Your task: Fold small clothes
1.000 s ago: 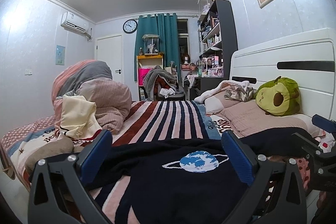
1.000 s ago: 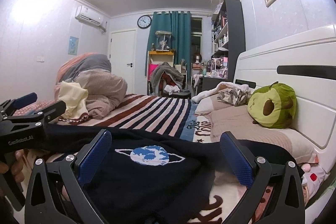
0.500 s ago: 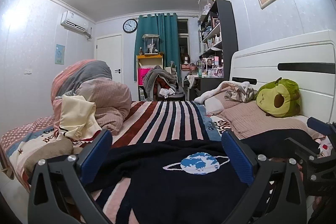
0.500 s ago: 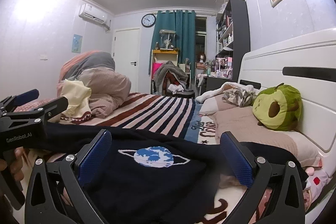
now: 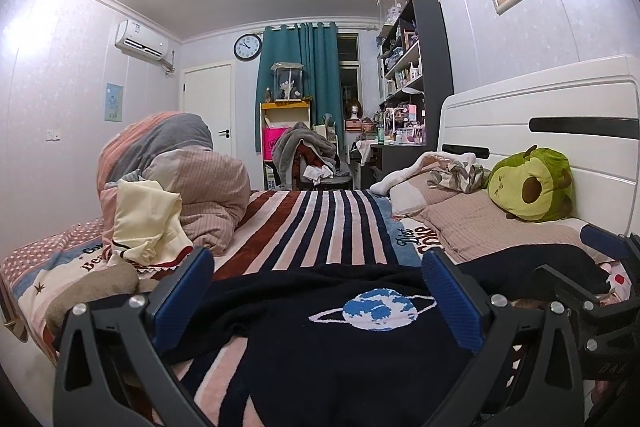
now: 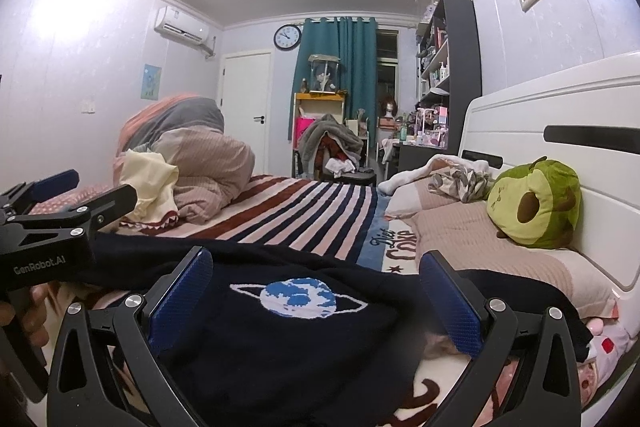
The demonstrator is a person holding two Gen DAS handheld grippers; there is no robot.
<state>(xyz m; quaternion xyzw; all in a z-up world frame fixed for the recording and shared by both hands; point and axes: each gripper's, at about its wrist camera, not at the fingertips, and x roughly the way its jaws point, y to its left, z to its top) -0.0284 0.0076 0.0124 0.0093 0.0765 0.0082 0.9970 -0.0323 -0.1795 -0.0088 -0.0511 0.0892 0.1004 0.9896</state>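
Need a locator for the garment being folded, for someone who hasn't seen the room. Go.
Start at the white headboard, then come down past the green avocado plush and pillows onto the striped bedspread. The dark navy sweater lies spread across the near end. Unlike the cream garment on the rolled duvet, it bears a blue-and-white ringed planet.

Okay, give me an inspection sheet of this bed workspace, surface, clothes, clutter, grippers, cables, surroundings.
Surface: striped bedspread on the bed, partly covered.
Job's things: dark navy knit sweater with blue planet motif spread flat; cream garment draped on the bundled striped duvet.
Clutter: green avocado plush toy and crumpled patterned cloth on the pillows.
Grippers: left hand-held gripper open, right hand-held gripper open, both low over the sweater, holding nothing.
Cables: nothing seen.
Surroundings: white headboard, teal curtain, round wall clock, dark shelving unit.
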